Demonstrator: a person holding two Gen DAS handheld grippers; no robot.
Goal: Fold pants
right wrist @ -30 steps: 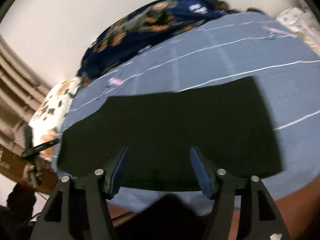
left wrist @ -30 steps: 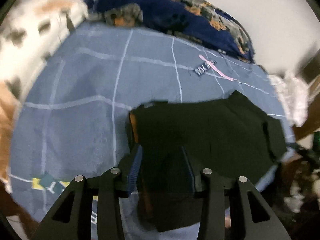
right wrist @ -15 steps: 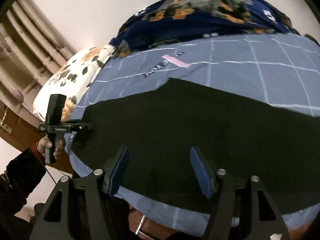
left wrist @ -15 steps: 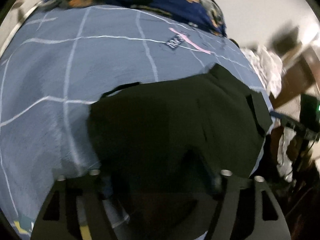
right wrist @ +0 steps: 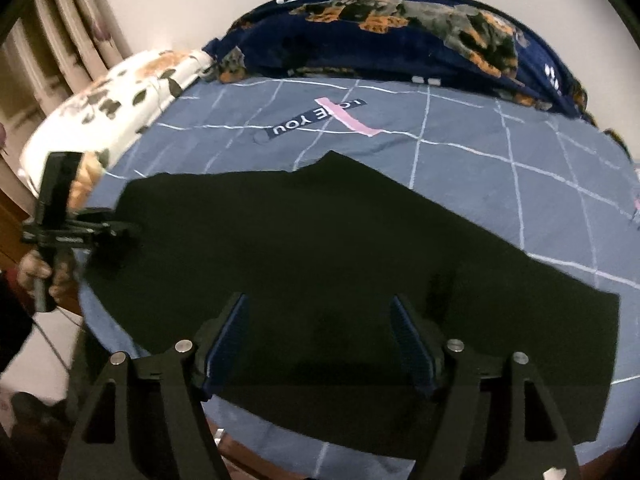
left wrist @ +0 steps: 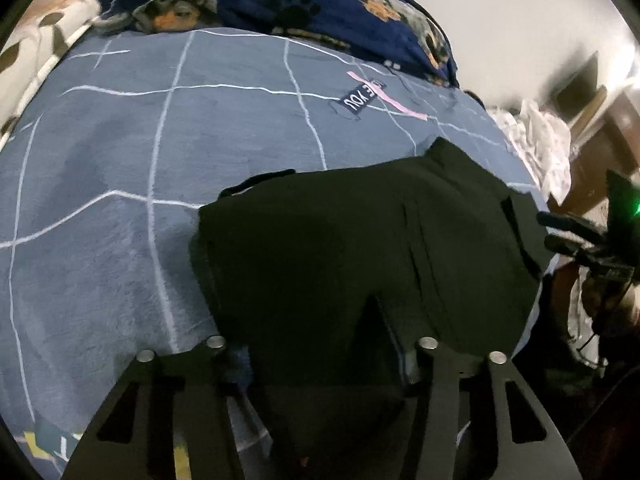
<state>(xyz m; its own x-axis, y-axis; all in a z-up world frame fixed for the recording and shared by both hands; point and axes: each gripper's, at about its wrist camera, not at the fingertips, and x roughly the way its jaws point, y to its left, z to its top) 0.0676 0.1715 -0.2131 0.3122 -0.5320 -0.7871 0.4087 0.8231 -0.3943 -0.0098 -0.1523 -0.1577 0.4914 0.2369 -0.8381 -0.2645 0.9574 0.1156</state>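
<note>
One fold done: pants [right wrist: 320,248] flat on bed [right wrist: 460,152]. Right tongs [right wrist: 320,340] wide, empty, just opening. Left tongs [left wrist: 320,344] at 9 o'clock end, just narrowing, grip unclear. Folds remain.

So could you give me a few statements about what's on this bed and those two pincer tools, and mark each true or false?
1. The black pants lie spread on a blue bedsheet with white grid lines. True.
2. The right gripper is clamped shut on the pants. False: its blue pads stand wide apart above the cloth and have just been opening.
3. A dark blue blanket with a dog print lies at the far edge of the bed. True.
4. The pants are bright red. False: they are black.
5. A hand holds the left gripper at one end of the pants. True.
</note>
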